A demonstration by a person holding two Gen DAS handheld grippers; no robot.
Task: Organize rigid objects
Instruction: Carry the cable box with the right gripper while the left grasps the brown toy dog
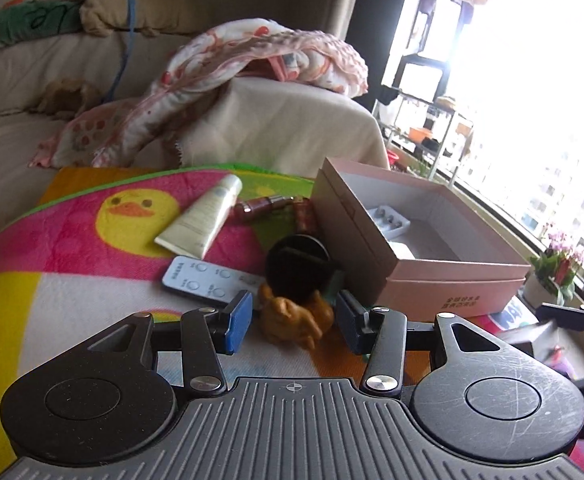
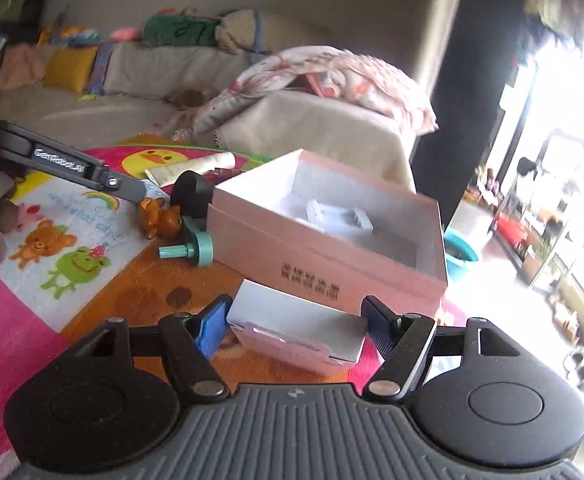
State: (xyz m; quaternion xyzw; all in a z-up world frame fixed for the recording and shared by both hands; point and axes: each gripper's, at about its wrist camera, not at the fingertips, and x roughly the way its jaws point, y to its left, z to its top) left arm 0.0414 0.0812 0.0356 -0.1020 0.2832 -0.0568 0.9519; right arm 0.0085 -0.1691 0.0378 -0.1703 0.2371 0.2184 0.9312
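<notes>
Left wrist view: the left hand-held gripper (image 1: 292, 322) stands spread, pads on either side of a brown bear figurine (image 1: 294, 318) lying on the cartoon-print mat (image 1: 72, 300), not yet closed on it. Just behind the figurine, toward 12 o'clock, sits a black round object (image 1: 297, 266); a white remote (image 1: 208, 280) lies at 10 o'clock and a cream tube (image 1: 208, 216) beyond it. The open pink box (image 1: 432, 276), apparently the collection point, stands at 2 o'clock and already contains a white tray (image 1: 388, 218). Right wrist view: the right hand-held gripper (image 2: 294, 330) brackets a small white carton (image 2: 296, 326); whether the pads actually press it cannot be told. The carton sits just in front of the box's near wall. Risks, as judged: the figurine's rounded, irregular body could twist out of a closing grip; the black object could be nudged; the carton could catch the box wall if lifted too low.
</notes>
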